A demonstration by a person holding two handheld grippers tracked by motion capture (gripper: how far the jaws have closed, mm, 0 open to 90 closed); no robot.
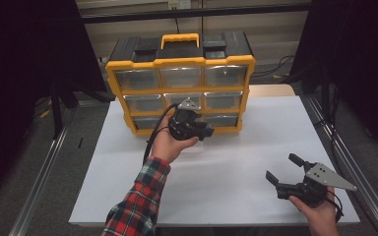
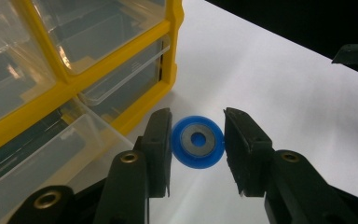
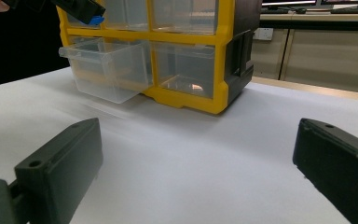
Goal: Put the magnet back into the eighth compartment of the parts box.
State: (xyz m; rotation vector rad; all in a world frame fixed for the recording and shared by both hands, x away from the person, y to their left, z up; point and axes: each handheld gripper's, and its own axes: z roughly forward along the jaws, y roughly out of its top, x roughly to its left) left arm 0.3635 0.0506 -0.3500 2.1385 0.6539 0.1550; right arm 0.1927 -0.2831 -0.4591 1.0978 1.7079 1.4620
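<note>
A blue disc [image 2: 198, 159] with a grey ring set in its face is pinched edge-on between the jaws of my left gripper [image 2: 198, 135]. That gripper [image 1: 204, 132] hangs just in front of the yellow drawer cabinet [image 1: 179, 61], over its pulled-out clear bottom drawer [image 2: 42, 154]. In the right gripper view the left gripper [image 3: 81, 9] appears at top left with the blue disc [image 3: 94, 20] at its tip, above the open drawer [image 3: 107, 70]. My right gripper [image 1: 281, 167] rests low near the table's front right, jaws wide open and empty [image 3: 198, 140].
The cabinet [image 3: 186, 100] stands at the back of the white table sheet [image 1: 246, 147], with clear drawers in three rows. A metal frame rail [image 1: 344, 157] runs along the table's right side. A wooden tabletop edge [image 1: 270, 90] shows behind the sheet.
</note>
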